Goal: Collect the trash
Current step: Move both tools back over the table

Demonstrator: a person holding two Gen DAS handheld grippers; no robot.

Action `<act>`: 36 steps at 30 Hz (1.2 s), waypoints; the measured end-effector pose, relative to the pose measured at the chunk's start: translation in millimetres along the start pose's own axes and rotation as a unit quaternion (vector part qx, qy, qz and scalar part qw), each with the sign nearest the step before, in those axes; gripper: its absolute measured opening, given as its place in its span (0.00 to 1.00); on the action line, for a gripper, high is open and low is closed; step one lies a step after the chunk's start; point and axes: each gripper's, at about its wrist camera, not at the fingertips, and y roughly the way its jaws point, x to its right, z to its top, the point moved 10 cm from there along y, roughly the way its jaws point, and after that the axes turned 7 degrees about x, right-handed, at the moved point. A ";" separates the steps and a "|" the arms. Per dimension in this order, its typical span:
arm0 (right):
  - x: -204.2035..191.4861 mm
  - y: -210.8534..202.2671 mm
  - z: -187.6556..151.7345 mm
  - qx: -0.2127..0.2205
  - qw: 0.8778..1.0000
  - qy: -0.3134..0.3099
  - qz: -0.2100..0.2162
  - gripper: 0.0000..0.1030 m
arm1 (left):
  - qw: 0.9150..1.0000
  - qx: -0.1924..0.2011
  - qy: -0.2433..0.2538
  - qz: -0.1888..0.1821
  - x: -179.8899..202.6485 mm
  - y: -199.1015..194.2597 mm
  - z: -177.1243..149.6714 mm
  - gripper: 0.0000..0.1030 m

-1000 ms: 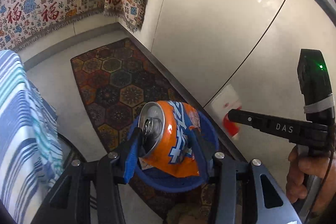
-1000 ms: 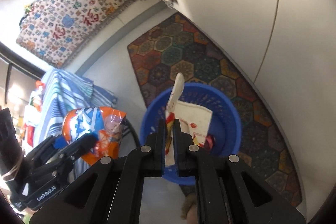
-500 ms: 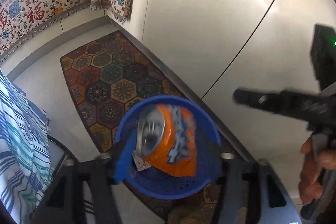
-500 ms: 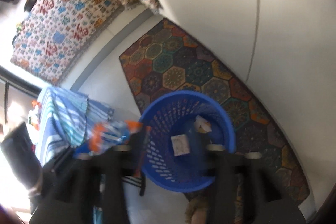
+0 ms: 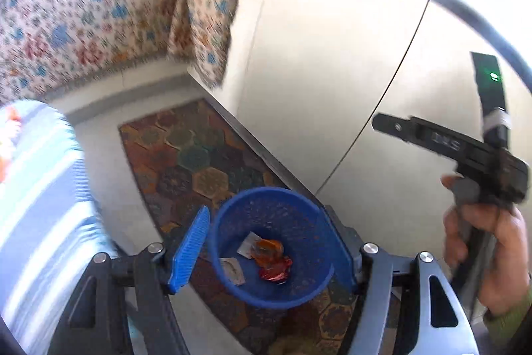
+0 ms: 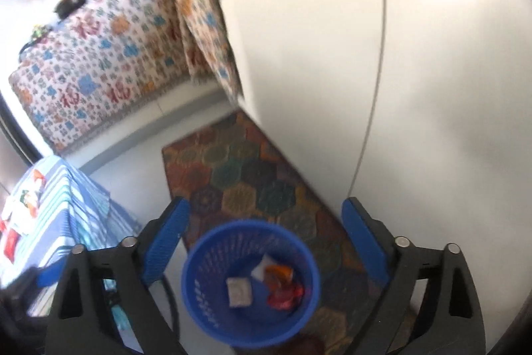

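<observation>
The left gripper (image 5: 271, 250) is hovering with its fingers (image 5: 189, 250) spread wide and gripping nothing; the right gripper (image 6: 266, 242) is likewise hanging with its fingers (image 6: 164, 240) spread apart and empty. Directly below and between both pairs of fingers, the blue basket (image 5: 217, 242) is standing upright on the patterned rug (image 5: 196, 162), and both wrist views are looking straight down into it. Inside the basket, the trash is lying on the bottom: an orange crushed can (image 5: 267, 250), a red wrapper (image 5: 276, 270) touching it on the near side, and pale paper scraps (image 5: 232, 270) just beside them toward the left fingers. In the left wrist view, the right gripper is appearing off to the right of the left fingers, gripped by the person's hand (image 5: 492, 252). To the left of both pairs of fingers, a striped blue cloth (image 6: 66, 208) is covering a worktop, and small red and white items (image 6: 30, 202) are lying on it; blur is preventing identification, but they may be further trash. Beyond the fingers, the rug is running along a pale cabinet front (image 5: 332, 72), and farthest away a patterned throw (image 5: 99, 22) is draping over furniture. Judged from this state, the deposit step is reading as complete for the pieces in the basket, and what is remaining is a check of the striped worktop for uncollected pieces.
</observation>
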 end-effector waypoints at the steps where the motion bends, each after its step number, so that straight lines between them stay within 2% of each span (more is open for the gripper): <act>1: -6.4 -6.5 3.8 0.013 1.000 -0.006 0.001 0.95 | 1.000 0.007 0.005 0.004 -4.5 -22.5 1.1 0.67; 4: -37.8 -31.3 17.2 0.054 0.998 -0.028 0.013 0.97 | 1.000 0.023 0.001 0.006 -16.3 -74.7 -0.9 0.67; 6: -59.7 -45.6 22.3 0.076 0.996 -0.037 0.025 0.98 | 0.999 0.029 0.005 0.022 -28.0 -111.2 -8.9 0.67; 8: -88.9 -59.1 24.1 0.094 0.994 -0.046 0.044 0.99 | 0.999 0.015 0.017 0.040 -43.3 -142.0 -24.7 0.67; 10: -122.5 -67.0 19.4 0.100 0.991 -0.061 0.065 1.00 | 0.999 -0.007 0.009 0.042 -60.5 -162.4 -43.6 0.70; 12: -161.8 -71.0 9.1 0.092 0.988 -0.085 0.088 1.00 | 0.998 -0.014 -0.013 0.054 -86.0 -182.4 -61.3 0.83; 13: -178.5 -72.0 3.2 0.088 0.987 -0.094 0.102 1.00 | 0.997 -0.010 -0.018 0.075 -102.2 -191.5 -68.8 0.88; 15: -226.2 -80.0 -16.8 0.078 0.980 -0.115 0.145 1.00 | 0.993 -0.007 -0.034 0.116 -140.9 -208.1 -85.3 0.88; 18: -284.6 -89.8 -53.1 0.056 0.966 -0.154 0.198 1.00 | 0.987 -0.005 -0.064 0.145 -183.3 -222.9 -102.4 0.88; 22: -350.3 -92.6 -106.7 0.007 0.949 -0.201 0.242 0.99 | 0.977 -0.004 -0.068 0.202 -246.2 -240.2 -117.9 0.88; 24: -372.1 -88.9 -125.6 -0.015 0.943 -0.217 0.252 0.99 | 0.971 -0.016 -0.062 0.231 -275.1 -242.1 -124.7 0.88; 27: -399.0 -78.7 -151.2 -0.044 0.934 -0.248 0.253 0.99 | 0.965 -0.037 -0.073 0.248 -312.8 -241.1 -138.6 0.88; 30: -411.8 -60.4 -169.3 -0.079 0.930 -0.264 0.242 0.99 | 0.962 -0.053 -0.088 0.254 -344.4 -238.4 -145.7 0.88; 31: -416.8 -56.9 -173.0 -0.088 0.929 -0.265 0.241 0.99 | 0.963 -0.048 -0.092 0.250 -350.8 -239.0 -145.0 0.89; 36: -431.7 -46.7 -190.8 -0.107 0.922 -0.288 0.236 0.99 | 0.961 -0.046 -0.093 0.258 -381.4 -236.7 -135.0 0.89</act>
